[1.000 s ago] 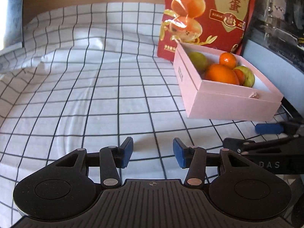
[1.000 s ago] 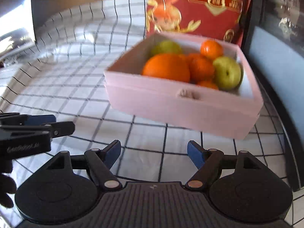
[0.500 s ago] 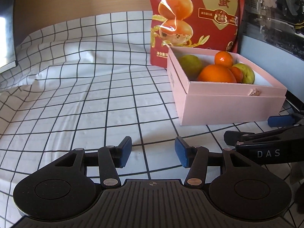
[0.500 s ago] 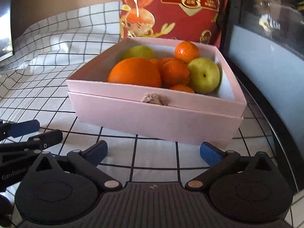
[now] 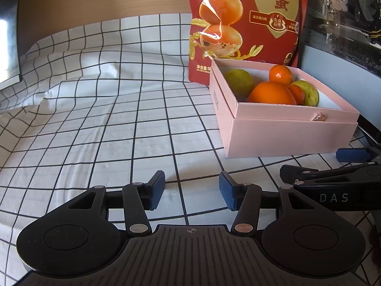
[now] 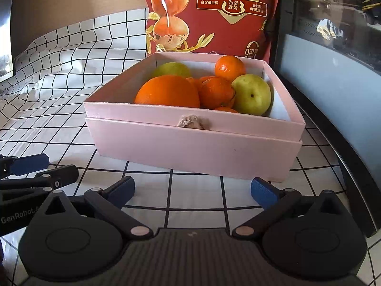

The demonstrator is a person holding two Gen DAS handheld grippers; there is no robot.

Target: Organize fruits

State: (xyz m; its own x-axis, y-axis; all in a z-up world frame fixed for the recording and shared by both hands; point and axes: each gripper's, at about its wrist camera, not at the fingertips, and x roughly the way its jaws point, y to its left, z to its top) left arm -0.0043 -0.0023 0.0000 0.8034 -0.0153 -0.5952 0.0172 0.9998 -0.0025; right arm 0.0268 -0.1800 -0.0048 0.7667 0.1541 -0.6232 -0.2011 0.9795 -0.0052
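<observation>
Checked white cloth (image 5: pixel 114 128) covers our table, rumpled toward the back, with a red snack bag (image 6: pixel 209 14) standing against the wall and a dark glass-fronted appliance (image 6: pixel 333 47) to the right. Our fruit sits in a pink box (image 6: pixel 190 143) just in front of that bag: a big orange (image 6: pixel 167 91) nearest us, smaller mandarins (image 6: pixel 215 91) behind it, and a green pear (image 6: pixel 252 93) on the right side with another green fruit (image 6: pixel 171 69) at the back left.

We judge the orange firm and fairly heavy, its peel dimpled enough to grip, so we would take it across its widest part. The pear looks smooth and easy to bruise, so it wants a gentler squeeze. The mandarins seem soft and loose-skinned.

Our right gripper (image 6: pixel 193 190) points down at the cloth just in front of the box, its jaws spread wide with nothing between them, having just been opening. Our left gripper (image 5: pixel 191 190) hovers over bare cloth beside it, well left of the box, jaws partly apart and empty after opening a little.
</observation>
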